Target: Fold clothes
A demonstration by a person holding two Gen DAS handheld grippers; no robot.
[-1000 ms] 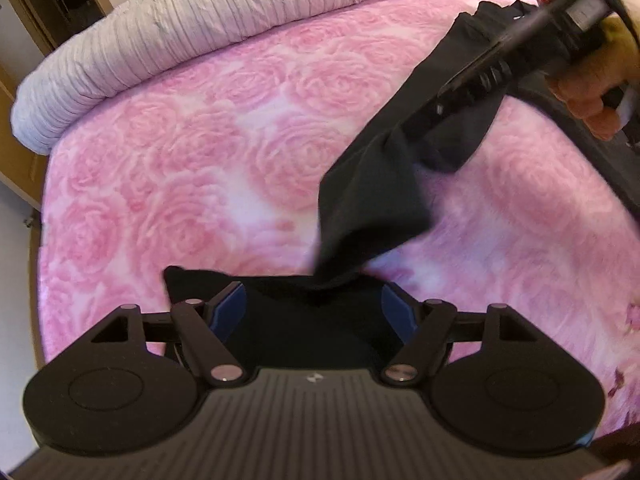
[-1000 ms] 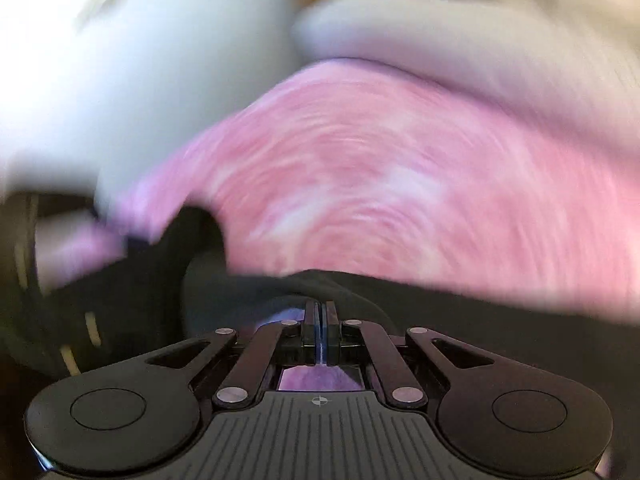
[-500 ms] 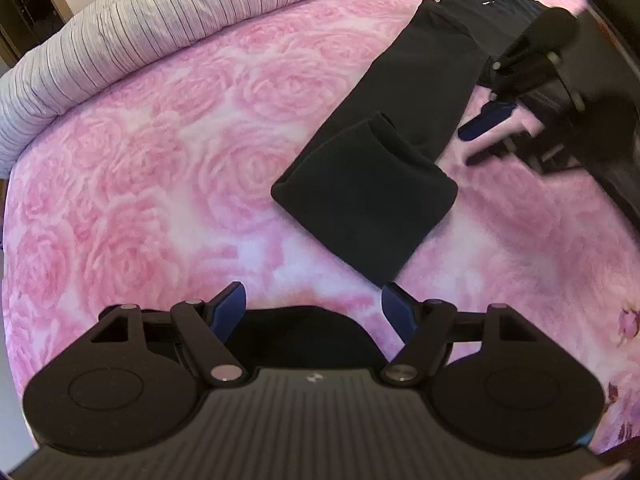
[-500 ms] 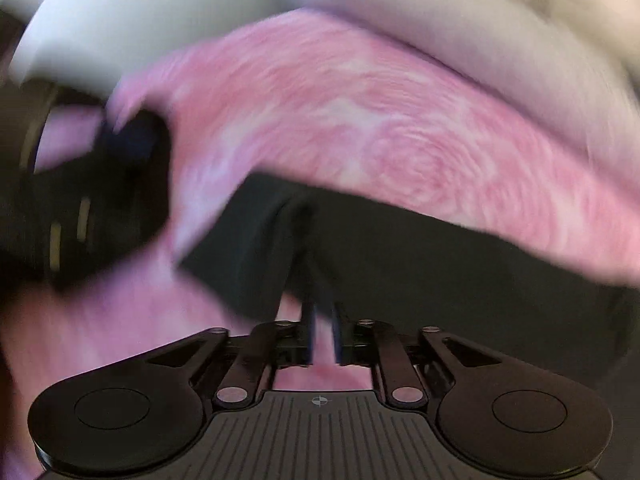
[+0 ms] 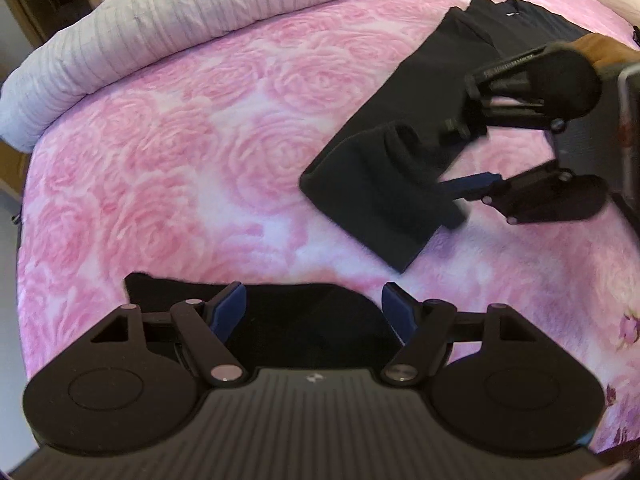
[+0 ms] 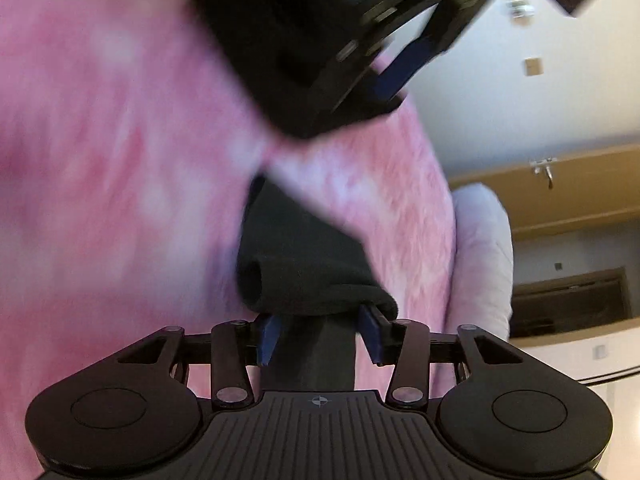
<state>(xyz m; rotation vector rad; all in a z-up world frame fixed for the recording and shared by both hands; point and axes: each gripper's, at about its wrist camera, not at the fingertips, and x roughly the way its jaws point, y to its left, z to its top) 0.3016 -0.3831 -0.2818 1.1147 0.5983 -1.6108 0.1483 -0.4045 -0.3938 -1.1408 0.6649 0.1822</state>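
Soft daylight, fisheye bending, right-view motion blur

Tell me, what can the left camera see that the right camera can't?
Only the left view shows the whole black garment lying on the bed, its far end near the grey duvet, with the right gripper at its folded end.

Only the right view shows the wall and the wooden furniture.

Both show the pink blanket, the garment and the left gripper, jaws open.

Open pink bedspread [image 5: 192, 168] left of garment [image 5: 376, 200]

Two grippers [image 5: 314, 314] [image 5: 460, 160] — one black garment [image 5: 384, 184] — one duvet [image 5: 160, 32].
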